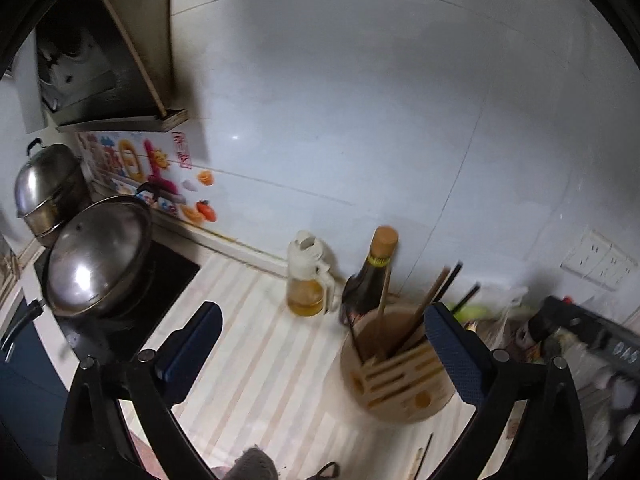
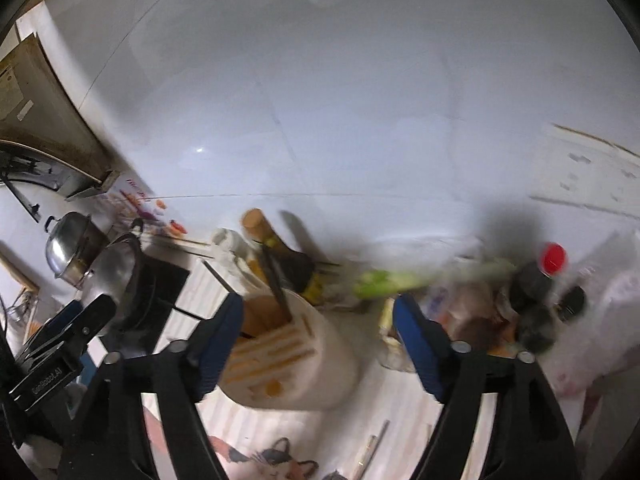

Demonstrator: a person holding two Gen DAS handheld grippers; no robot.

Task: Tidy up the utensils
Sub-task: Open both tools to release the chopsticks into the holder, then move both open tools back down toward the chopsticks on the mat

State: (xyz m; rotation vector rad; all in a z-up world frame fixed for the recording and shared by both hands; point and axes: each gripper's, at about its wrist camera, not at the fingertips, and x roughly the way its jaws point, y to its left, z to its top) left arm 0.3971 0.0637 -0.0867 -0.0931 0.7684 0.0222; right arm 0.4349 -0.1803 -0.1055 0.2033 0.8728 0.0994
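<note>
A round wooden utensil holder (image 1: pixel 396 376) with knife slots stands on the striped counter and holds several chopsticks (image 1: pixel 430 300). It also shows in the right wrist view (image 2: pixel 288 360), blurred. Loose chopsticks (image 1: pixel 420 458) lie on the counter in front of it; in the right wrist view they lie near the bottom edge (image 2: pixel 370 452). My left gripper (image 1: pixel 324 344) is open and empty, above the counter just left of the holder. My right gripper (image 2: pixel 318 340) is open and empty, with the holder between its fingers in view.
A lidded wok (image 1: pixel 96 256) and a steel steamer pot (image 1: pixel 48 192) sit on the black hob at left. An oil jug (image 1: pixel 308 276) and a dark sauce bottle (image 1: pixel 370 276) stand by the wall. Green onions (image 2: pixel 420 280), a red-capped bottle (image 2: pixel 540 276) and bags crowd the right.
</note>
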